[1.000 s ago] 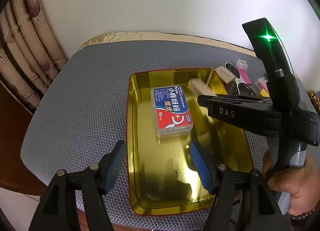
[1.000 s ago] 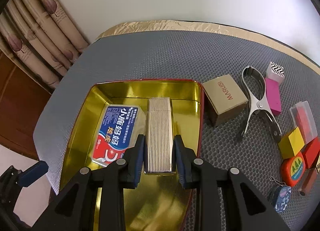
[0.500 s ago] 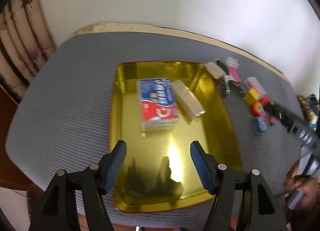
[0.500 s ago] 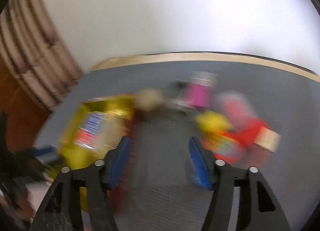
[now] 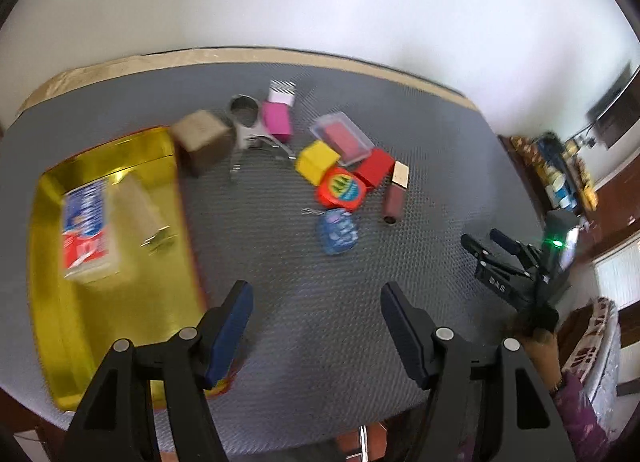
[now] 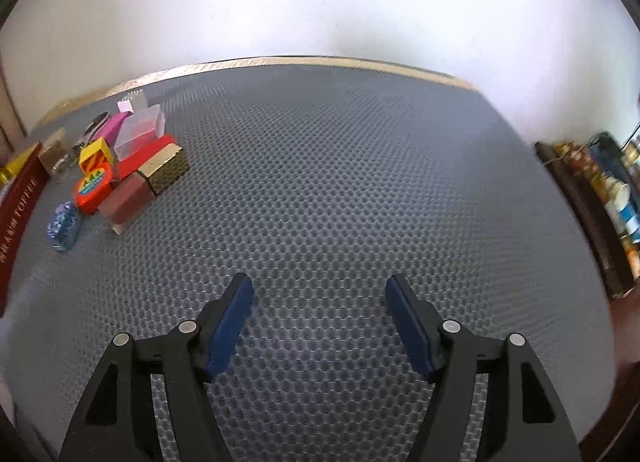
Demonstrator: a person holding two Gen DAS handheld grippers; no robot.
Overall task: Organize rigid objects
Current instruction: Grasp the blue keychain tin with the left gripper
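Between picks right now. Two things already in the gold tray [image 5: 52,342]: a red and blue box [image 5: 89,229] and a tan flat pack [image 5: 138,202] beside it. Many more things left out on the gray mat [image 5: 420,190], all near each other to the right of the tray.

Left gripper [image 5: 316,326]: jaws wide apart, holding nothing, hanging above the mat just right of the tray edge. Right gripper [image 6: 320,322]: jaws wide apart too, holding nothing, low over a bare part of the mat, well apart from the pile. Seen also from the left view as a black tool far on the right.

In the pile: a brown box [image 5: 202,141] touching the tray corner, a metal clip [image 5: 248,130], a pink block [image 5: 277,122], a yellow cube [image 5: 317,161], a clear case [image 5: 342,138], a red block [image 5: 375,167], a round orange tape [image 5: 341,188], a blue charm [image 5: 337,231] and a brown tube [image 5: 394,198].

Next, probably: pick one thing from the pile. Blue charm nearest to the left gripper. Need to come down straight over it, jaws on both sides, then squeeze, lift and carry to a free spot in the tray. Careful not to bump the orange tape close by.
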